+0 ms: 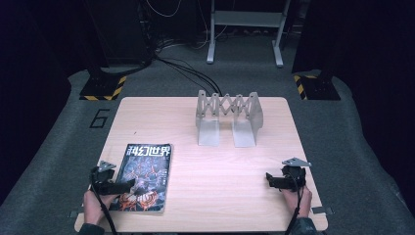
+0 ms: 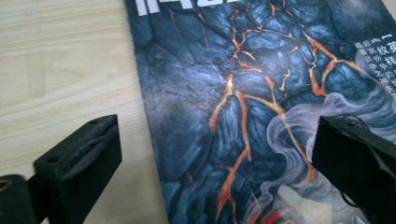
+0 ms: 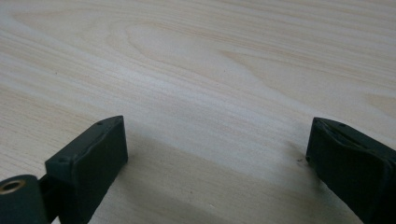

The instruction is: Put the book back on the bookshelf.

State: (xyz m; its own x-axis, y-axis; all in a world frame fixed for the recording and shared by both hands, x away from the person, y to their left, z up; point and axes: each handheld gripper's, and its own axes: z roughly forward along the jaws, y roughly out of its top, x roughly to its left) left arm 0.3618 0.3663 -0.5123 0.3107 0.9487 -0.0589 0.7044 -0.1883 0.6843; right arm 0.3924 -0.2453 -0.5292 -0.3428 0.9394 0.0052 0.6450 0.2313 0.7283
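The magazine (image 1: 144, 177) is laid flat on the table (image 1: 220, 161), well in front of and to the left of the rack (image 1: 228, 117), near the table's front left corner. The left gripper (image 1: 128, 185) is seen over the magazine's lower left part, its jaws held wide apart. In the left gripper view, one jaw is placed over bare wood just beside the magazine's (image 2: 261, 102) left edge and the other over the cover; nothing is clamped. The cover is printed with dark cracked rock veined in glowing orange, pale smoke at the lower right, and white characters across the top. The right gripper (image 1: 268, 179) is held in front of and to the right of the rack, well apart from the magazine, jaws spread above bare wood (image 3: 196, 70).
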